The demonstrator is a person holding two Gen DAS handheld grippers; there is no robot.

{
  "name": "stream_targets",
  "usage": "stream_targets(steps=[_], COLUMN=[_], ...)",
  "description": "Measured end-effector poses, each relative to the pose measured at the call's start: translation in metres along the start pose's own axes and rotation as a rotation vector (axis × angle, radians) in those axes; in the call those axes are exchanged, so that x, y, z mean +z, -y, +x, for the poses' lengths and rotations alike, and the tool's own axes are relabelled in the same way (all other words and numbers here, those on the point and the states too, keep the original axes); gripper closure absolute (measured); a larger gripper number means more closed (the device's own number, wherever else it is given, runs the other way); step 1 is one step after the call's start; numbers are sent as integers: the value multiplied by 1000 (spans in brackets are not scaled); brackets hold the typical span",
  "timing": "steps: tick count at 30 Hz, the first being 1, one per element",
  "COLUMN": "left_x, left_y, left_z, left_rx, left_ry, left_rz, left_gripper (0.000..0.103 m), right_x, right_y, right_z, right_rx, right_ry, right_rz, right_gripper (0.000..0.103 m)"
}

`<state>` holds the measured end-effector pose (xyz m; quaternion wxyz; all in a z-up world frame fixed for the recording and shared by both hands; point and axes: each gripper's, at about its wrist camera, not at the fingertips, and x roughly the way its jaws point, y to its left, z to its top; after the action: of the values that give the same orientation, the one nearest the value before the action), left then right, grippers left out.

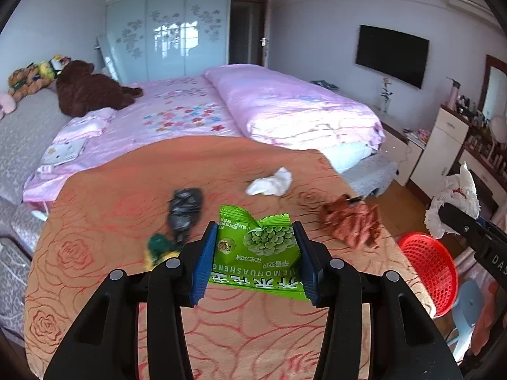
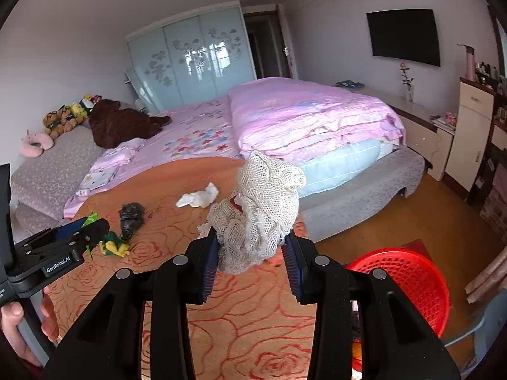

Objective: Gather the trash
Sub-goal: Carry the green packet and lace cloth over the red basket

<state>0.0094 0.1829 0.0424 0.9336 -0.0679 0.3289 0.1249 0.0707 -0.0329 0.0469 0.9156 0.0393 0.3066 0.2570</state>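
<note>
The left gripper (image 1: 255, 253) is clamped on a light, crinkly green snack wrapper (image 1: 258, 248) above the table (image 1: 126, 196), the right gripper (image 2: 252, 255) on a soft, limp mesh cloth (image 2: 259, 209), both probably best pinched mid-body, near the red basket (image 2: 408, 281).

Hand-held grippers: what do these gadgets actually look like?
Each hand-held gripper, left and right, has chunky black plastic arms with silver rivets and two ribbed blue pads. The left one's side carries a small white "GenRoboAI" label.
</note>
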Motion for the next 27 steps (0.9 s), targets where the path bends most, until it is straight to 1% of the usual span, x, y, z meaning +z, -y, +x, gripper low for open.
stream_targets(steps=[10, 19, 27], left_x=[7, 10, 7], left_y=[55, 108, 166], left_z=[7, 24, 34], left_rx=[-79, -169, -242], left_ry=[8, -21, -38], left_rz=[78, 135, 212], left_gripper=[58, 58, 58], right_x=[-6, -17, -29], right_y=[41, 87, 119], right_z=[-16, -27, -29], right_rx=[-80, -164, -220], right_ry=[11, 5, -15], right_rz=[52, 107, 147], right_gripper=[67, 67, 67])
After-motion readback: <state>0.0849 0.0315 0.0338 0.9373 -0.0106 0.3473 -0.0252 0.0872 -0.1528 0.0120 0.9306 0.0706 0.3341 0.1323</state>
